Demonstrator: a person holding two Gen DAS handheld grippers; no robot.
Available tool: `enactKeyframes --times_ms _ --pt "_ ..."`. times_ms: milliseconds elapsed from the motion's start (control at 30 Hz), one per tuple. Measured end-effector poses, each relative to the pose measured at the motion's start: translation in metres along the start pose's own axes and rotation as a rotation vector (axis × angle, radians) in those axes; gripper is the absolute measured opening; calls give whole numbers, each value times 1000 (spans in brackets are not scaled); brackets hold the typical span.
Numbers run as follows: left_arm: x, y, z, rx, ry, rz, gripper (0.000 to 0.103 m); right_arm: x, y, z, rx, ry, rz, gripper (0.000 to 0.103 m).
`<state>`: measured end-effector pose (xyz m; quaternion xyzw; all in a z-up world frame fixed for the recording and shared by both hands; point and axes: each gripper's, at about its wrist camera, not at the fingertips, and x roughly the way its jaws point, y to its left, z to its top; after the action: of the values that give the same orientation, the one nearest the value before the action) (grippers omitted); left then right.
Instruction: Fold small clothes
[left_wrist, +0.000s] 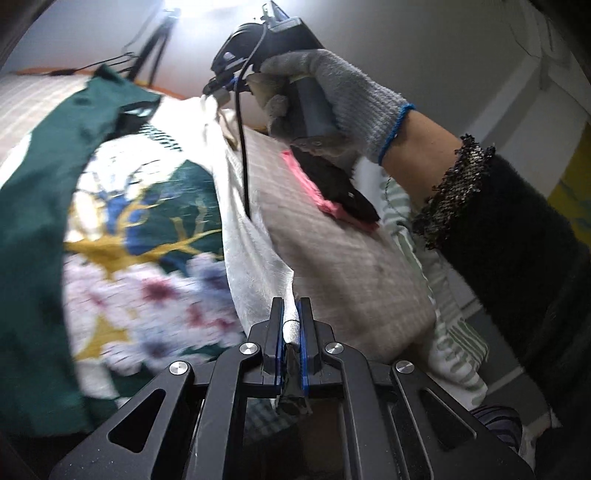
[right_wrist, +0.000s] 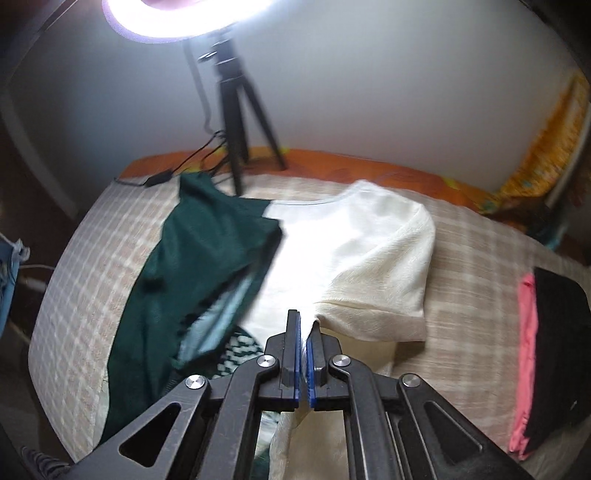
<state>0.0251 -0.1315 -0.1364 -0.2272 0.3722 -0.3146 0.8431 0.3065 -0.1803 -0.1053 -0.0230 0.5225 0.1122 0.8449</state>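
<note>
Your left gripper (left_wrist: 291, 314) clamped on cream shirt (right_wrist: 369, 251) fabric; your right gripper (right_wrist: 304, 332) clamped on same shirt. Shirt lies mid-bed (right_wrist: 480, 236), overlapping green garment (right_wrist: 207, 243). Pink-black folded stack (right_wrist: 546, 354) at bed's right edge.

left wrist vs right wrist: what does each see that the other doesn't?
Left wrist only: the gloved right hand holding its hand-held gripper, a floral print garment, a green striped cloth.

Right wrist only: the ring light, the whole tripod, the cream top's sleeve spread flat.

Both: each hand-held gripper, left and right, shut on the cream top; the green garment; the pink-and-black folded stack; the checked bed cover.
</note>
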Motion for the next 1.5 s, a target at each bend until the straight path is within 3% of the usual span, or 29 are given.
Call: enactKeyframes --times_ms 233,533,1000,1033,1067,1133,1267,1500 --pt "-14 30 -3 -66 -10 44 5 26 51 6 -84 39 -37 0" --pt "-31 62 -8 -135 -35 86 5 50 88 9 -101 66 -47 0" --pt "-42 83 -19 -171 -26 107 5 79 118 6 -107 111 -42 3" --pt "-43 83 -19 -170 -20 105 5 79 120 5 -119 54 -79 7" --pt "-43 83 -19 -169 -12 106 5 77 121 4 -129 58 -75 26" --pt "-45 81 -18 -161 -9 110 5 66 122 1 -140 39 -54 42" --pt "-56 80 -16 -154 20 138 19 13 105 -14 -130 -56 15 43" --pt "-94 70 6 -43 10 178 19 -63 26 -67 70 -169 88 44"
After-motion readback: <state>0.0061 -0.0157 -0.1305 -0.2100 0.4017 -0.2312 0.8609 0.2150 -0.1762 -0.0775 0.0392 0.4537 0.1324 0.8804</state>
